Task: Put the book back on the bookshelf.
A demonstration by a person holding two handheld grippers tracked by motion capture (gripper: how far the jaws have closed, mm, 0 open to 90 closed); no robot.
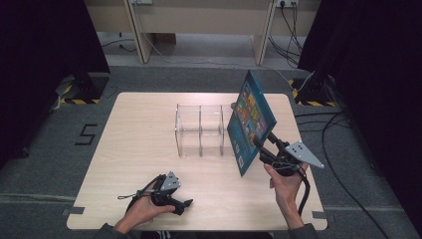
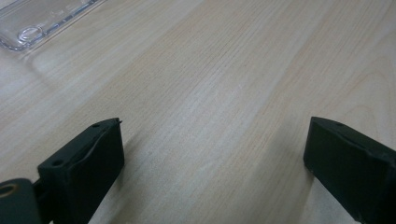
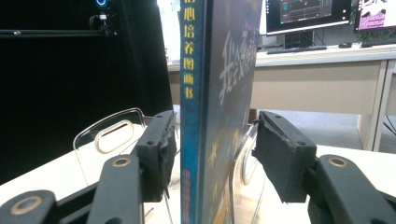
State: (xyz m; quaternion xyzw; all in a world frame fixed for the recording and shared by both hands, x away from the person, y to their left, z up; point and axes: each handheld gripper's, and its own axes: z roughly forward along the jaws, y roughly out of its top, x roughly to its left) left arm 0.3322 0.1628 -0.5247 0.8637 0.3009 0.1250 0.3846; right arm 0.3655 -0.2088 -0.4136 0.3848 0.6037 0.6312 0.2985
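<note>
book point(image 3: 205, 112) top and bottom cut off, clear rack point(image 2: 37, 21) mostly cropped

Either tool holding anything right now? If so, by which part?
Nothing is gripped. The right tool straddles the blue book at its spine edge, pads clear on both sides. The left tool is open over bare table.

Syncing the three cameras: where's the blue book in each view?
High view: the blue book stands tilted right of centre, beside the clear rack.
Left gripper view: no book here; bare table, with a clear rack corner top left.
Right gripper view: book spine upright, centre, between the right gripper's open pads.
Shared landmark: the clear rack.
</note>
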